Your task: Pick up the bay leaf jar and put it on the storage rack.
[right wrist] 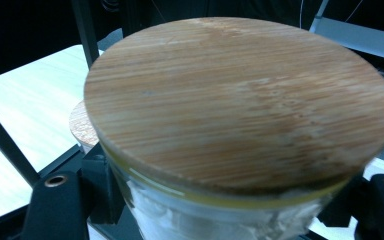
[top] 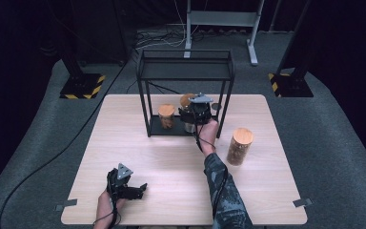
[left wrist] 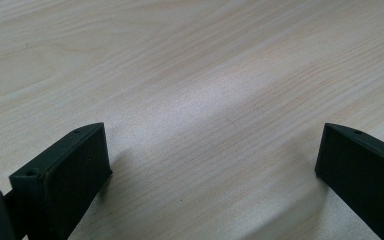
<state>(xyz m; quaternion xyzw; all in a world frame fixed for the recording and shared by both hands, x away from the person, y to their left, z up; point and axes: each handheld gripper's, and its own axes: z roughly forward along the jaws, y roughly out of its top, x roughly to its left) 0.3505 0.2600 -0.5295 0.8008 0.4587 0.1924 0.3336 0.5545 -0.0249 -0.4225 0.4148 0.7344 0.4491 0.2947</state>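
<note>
Jar [right wrist: 240,125]: between the jaws of right gripper [top: 196,116], on lower shelf of rack [top: 186,71]
Right gripper: closed on jar, under its wooden lid
Left gripper [left wrist: 210,165]: wide open, empty, low over table [left wrist: 190,75]

The wooden table [top: 138,162] carries a black rack [top: 186,71] (jars inside) and one jar [top: 239,146].

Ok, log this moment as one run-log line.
right gripper: shut on jar, at rack lower shelf | left gripper: open, empty, over table | tall jar: on table, right of rack
</note>
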